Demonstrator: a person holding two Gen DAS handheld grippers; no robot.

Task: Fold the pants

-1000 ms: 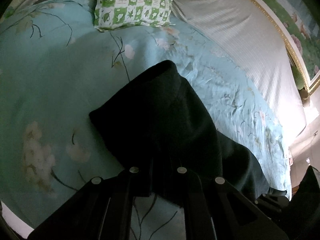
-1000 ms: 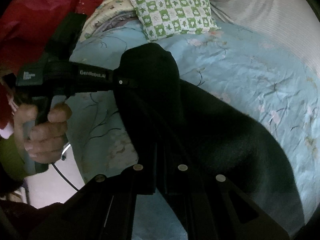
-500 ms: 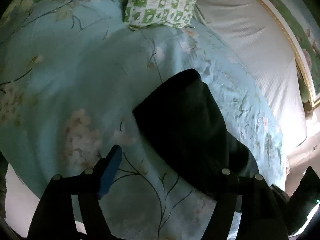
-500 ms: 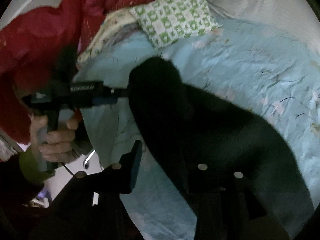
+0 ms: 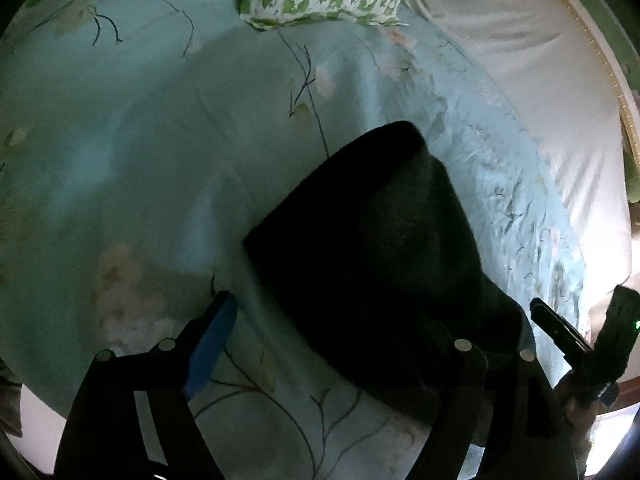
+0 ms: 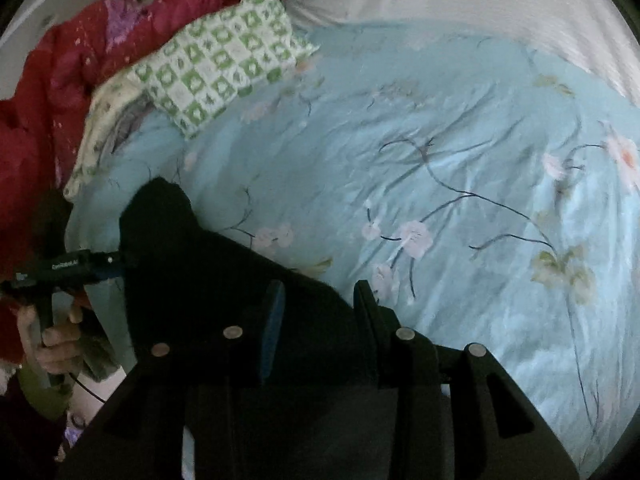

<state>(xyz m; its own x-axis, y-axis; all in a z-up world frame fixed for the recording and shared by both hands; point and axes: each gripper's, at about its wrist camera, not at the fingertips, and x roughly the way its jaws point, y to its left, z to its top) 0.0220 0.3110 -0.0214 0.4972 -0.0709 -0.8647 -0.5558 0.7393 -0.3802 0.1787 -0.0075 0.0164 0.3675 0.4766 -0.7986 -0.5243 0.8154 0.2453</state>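
Lying dark and bunched near the bed's point(image 5: 120, 160) front edge, the pants point(image 5: 372, 264) are released. The left gripper point(image 5: 344, 344) has just been opening, its fingers point(image 5: 212, 340) spread wide around the cloth without pressing; the right gripper point(image 6: 320, 320) is parted over it. An unsmoothed fold could slump open or crease.
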